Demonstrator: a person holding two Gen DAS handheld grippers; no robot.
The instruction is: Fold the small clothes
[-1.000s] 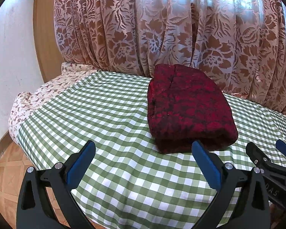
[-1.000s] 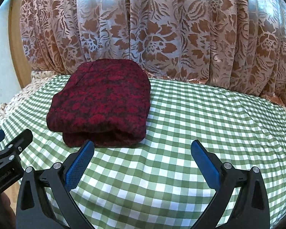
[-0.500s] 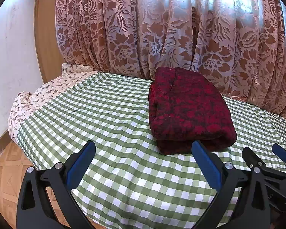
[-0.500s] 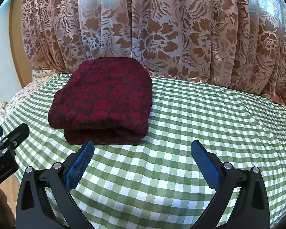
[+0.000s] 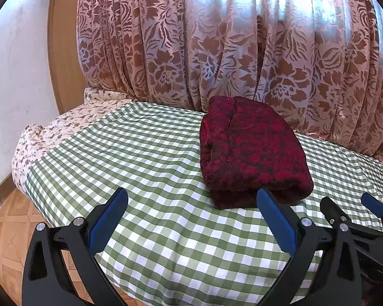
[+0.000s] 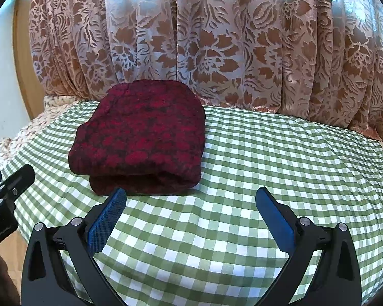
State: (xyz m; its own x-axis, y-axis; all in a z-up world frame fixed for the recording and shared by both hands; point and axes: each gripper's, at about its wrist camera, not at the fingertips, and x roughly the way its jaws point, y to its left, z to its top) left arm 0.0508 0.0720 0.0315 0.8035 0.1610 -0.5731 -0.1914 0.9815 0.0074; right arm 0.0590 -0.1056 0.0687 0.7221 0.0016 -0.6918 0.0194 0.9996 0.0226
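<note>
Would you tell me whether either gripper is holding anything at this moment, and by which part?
Nothing is held: left gripper and right gripper are open, short of the folded red garment.

So the folded dark red knit garment (image 5: pixel 250 150) sits on the green-and-white checked tablecloth (image 5: pixel 145 158) toward the back, right in front of the brown floral lace curtain (image 5: pixel 217 46), both grippers hanging before it.

A dark red patterned knit garment (image 5: pixel 250 150) lies folded in a thick, neat bundle, its rounded fold edge facing forward, near the far edge.
</note>
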